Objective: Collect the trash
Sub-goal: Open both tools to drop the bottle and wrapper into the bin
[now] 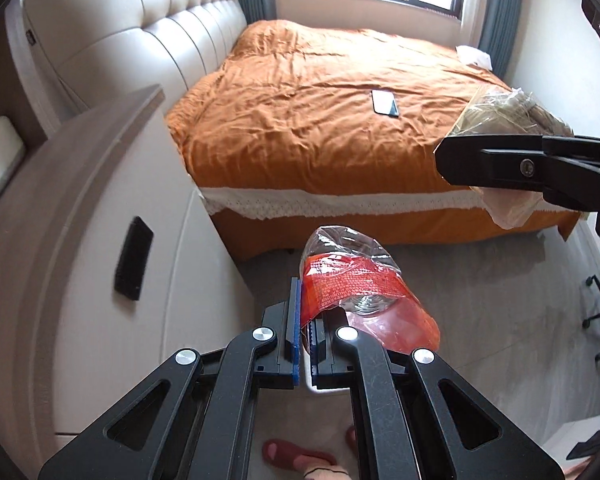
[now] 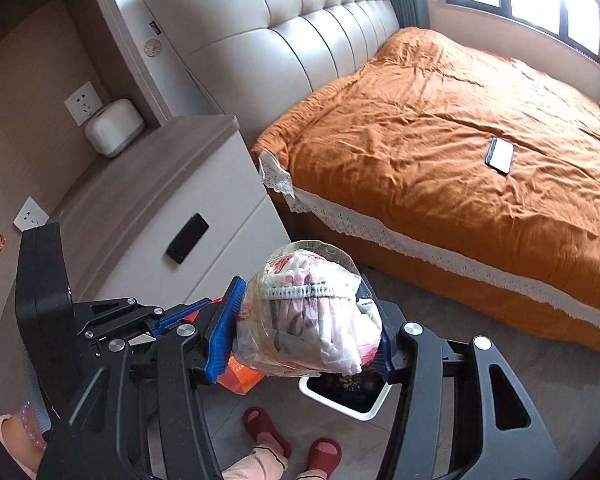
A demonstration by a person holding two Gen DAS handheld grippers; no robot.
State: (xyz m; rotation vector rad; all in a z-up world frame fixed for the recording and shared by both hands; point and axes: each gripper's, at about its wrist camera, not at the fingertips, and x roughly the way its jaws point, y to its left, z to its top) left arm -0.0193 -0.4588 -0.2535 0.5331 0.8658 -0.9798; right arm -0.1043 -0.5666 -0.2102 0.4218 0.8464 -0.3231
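My left gripper pinches an orange wrapper; my right gripper clamps a clear stuffed bag above the white bin.

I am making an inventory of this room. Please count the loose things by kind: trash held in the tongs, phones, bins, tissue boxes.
Trash pieces held: 2 (orange-labelled plastic wrapper, clear bag of crumpled waste)
Phones on the bed: 1
Trash bins: 1
Tissue boxes: 1
Total: 5
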